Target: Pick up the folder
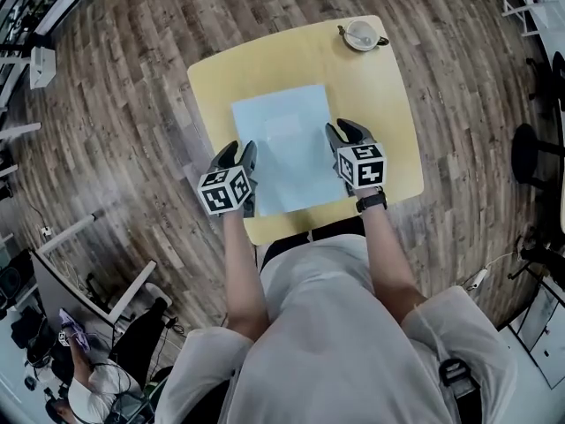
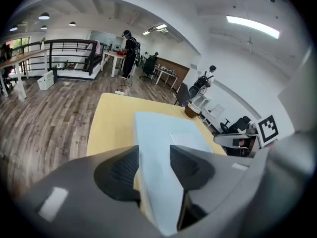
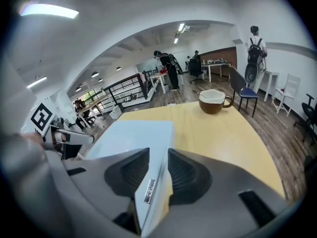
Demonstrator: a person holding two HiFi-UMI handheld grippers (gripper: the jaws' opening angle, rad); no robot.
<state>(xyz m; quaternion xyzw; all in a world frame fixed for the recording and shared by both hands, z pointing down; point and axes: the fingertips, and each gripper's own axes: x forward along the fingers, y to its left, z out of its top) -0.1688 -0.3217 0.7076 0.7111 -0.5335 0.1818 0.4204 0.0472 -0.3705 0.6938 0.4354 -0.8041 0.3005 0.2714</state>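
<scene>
Left tool (image 2: 154,156), right tool (image 3: 158,158) astride folder (image 1: 287,148)

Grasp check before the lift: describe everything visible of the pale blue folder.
The folder is a thin, pale blue rectangle, closed, lying flat on the yellow table. A paler rectangular patch sits mid-cover, and a small silvery tag near its right edge. The left claw straddles its left edge, the right claw its right edge; both stand open, not clamped.

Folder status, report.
Folder flat on table. Left gripper open, astride its left edge. Right gripper open, astride right edge. Cup far corner, clear.
</scene>
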